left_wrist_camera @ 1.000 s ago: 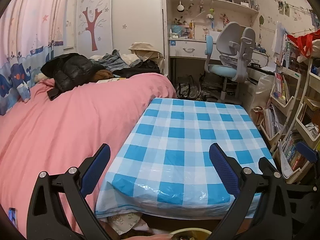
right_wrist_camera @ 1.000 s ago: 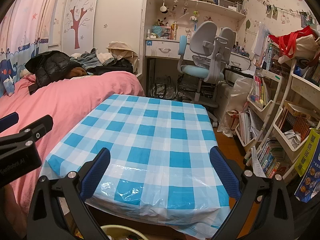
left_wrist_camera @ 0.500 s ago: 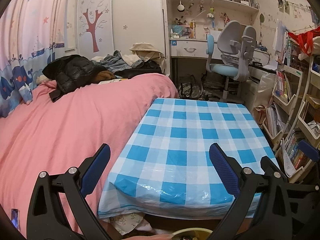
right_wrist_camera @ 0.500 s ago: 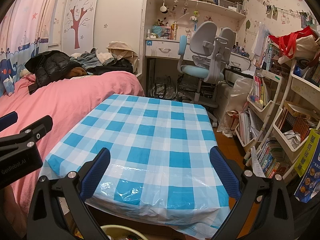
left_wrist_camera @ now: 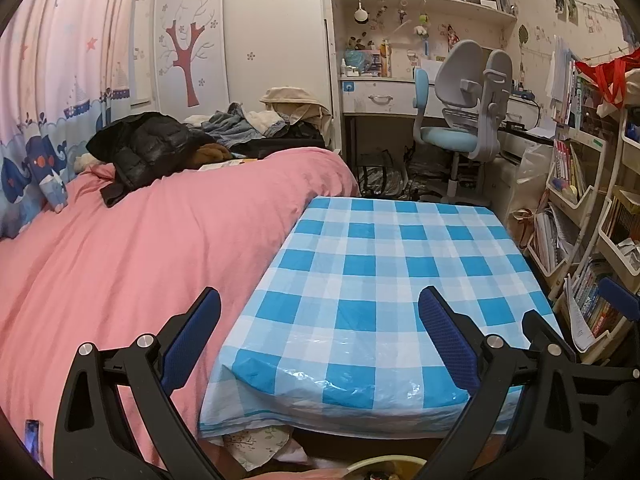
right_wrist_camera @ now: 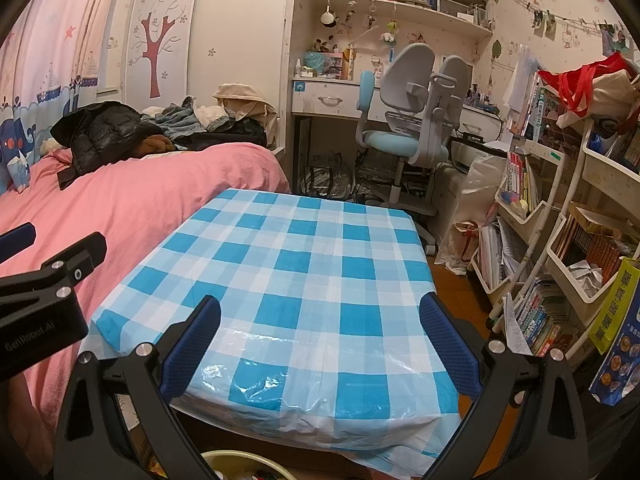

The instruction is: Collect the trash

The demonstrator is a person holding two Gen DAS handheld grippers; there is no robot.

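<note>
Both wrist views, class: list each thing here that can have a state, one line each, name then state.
left gripper: open, holding nothing
right gripper: open, holding nothing
checkered tablecloth: spread flat, bare
bin: below the table's near edge, something inside
desk drawer: shut
desk chair: unoccupied

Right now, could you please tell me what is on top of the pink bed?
On the pink bed lie a black puffer jacket and a heap of clothes at its far end. What the heap covers cannot be seen.
</note>
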